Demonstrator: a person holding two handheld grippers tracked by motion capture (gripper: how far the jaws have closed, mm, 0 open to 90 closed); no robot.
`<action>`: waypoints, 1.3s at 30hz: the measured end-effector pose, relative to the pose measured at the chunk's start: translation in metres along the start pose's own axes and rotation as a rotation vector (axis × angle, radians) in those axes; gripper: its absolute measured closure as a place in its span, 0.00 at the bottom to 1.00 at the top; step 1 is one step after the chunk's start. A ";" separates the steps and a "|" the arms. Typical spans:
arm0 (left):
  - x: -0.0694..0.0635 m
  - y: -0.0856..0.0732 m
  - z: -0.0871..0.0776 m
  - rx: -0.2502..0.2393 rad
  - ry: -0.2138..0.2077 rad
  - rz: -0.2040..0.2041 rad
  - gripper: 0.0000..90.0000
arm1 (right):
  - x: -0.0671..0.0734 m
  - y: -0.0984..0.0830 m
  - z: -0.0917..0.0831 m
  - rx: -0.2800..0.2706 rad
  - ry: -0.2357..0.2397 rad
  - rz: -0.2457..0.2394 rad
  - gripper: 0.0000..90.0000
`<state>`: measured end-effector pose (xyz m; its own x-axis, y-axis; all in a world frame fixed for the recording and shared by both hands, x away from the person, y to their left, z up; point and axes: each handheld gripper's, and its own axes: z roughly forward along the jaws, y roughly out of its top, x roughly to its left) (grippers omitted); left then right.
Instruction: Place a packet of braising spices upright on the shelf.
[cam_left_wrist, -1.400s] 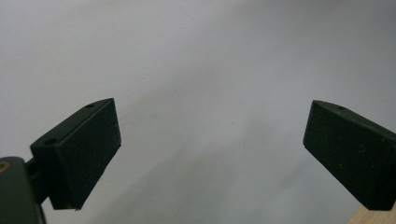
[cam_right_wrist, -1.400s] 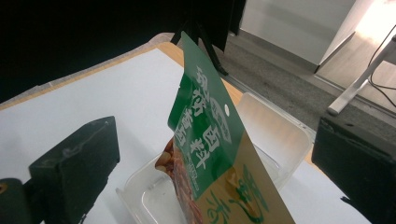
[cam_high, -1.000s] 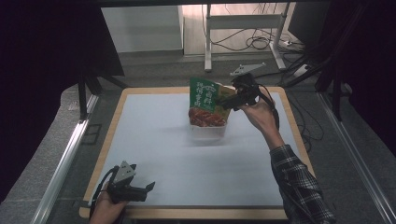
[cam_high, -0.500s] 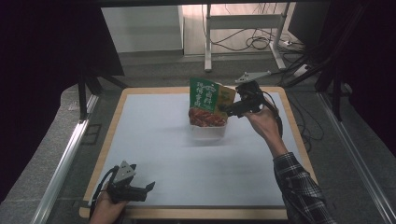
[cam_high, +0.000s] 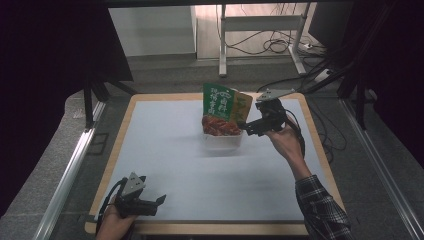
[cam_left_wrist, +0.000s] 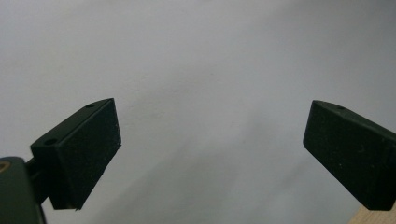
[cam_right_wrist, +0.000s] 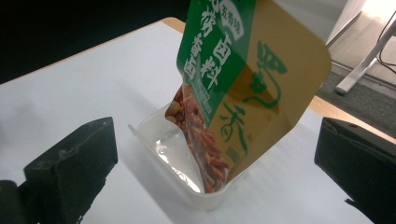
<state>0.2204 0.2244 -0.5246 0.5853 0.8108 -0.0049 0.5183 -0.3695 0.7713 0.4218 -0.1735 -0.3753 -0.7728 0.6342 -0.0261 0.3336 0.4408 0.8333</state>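
Snack packet (cam_high: 225, 107) stands upright in a clear plastic tub (cam_high: 223, 140) at mid-table toward the far edge, leaning on the tub's wall; in the right gripper view the packet (cam_right_wrist: 233, 88) rises well above the tub (cam_right_wrist: 187, 172). Right gripper (cam_high: 245, 126) sits just beside the packet's edge, jaws spread wide, nothing held. Left gripper (cam_high: 159, 201) rests at the near-left corner of the table (cam_high: 165, 150), jaws apart and empty.

Risks, as judged: packet is tall and the tub light; a sideways nudge from a jaw could tip both over; closing on the thin film alone could crumple it or lift the packet out.

Writing: large Chinese characters on the green panel, white on green; brand not legible to me; gold panel carries green calligraphy.
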 end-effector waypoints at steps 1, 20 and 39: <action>0.000 0.000 0.000 0.000 0.000 0.000 0.04 | 0.001 -0.002 -0.001 -0.001 0.000 0.002 0.00; 0.000 0.000 0.000 0.001 0.002 0.001 0.04 | 0.013 -0.035 -0.020 -0.026 0.001 0.002 0.00; -0.001 0.000 0.000 0.000 0.003 0.004 0.04 | 0.022 -0.062 -0.029 -0.022 0.003 -0.021 0.00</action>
<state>0.2202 0.2239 -0.5246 0.5858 0.8105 0.0004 0.5159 -0.3733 0.7711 0.3687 -0.2057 -0.4116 -0.7814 0.6226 -0.0421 0.3051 0.4400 0.8446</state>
